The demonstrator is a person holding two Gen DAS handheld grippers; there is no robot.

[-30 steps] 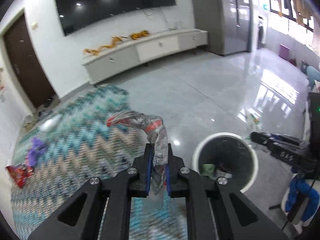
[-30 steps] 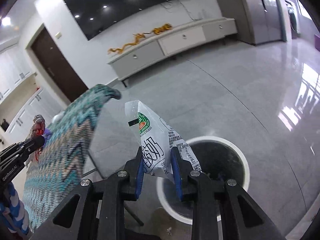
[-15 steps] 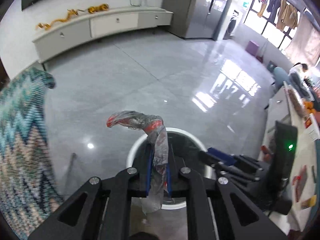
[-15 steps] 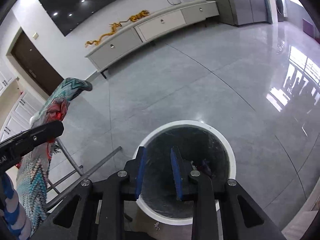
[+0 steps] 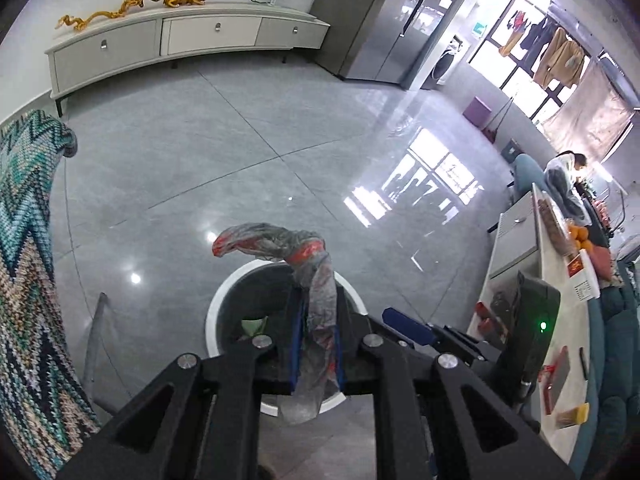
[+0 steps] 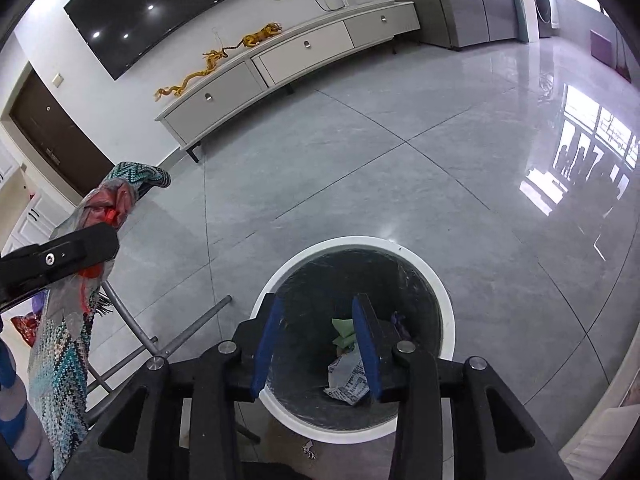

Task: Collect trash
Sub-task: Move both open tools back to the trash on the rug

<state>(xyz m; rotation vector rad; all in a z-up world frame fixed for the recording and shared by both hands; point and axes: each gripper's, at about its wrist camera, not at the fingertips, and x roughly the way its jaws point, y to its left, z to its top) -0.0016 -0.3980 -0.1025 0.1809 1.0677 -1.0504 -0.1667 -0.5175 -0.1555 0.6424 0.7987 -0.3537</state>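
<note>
- Jaws of left gripper (image 5: 316,334) clamped on crumpled clear-and-red wrapper (image 5: 308,264); its top curls off to the left, tail hangs below the pads.
- Right gripper (image 6: 316,344): jaws apart w/ nothing between, have just been opening.
- White-rimmed bin (image 6: 448,312) sits on grey floor directly under both grippers; wrapper is above its rim, not inside.
- In bin: white printed packet (image 6: 346,380) and green scrap (image 6: 342,332), partly hidden behind right pads.
- Zigzag cloth (image 5: 28,264) at left, cut off by frame edge.

Home living room, wall television (image 6: 168,4), low media cabinet (image 5: 180,44)
</note>
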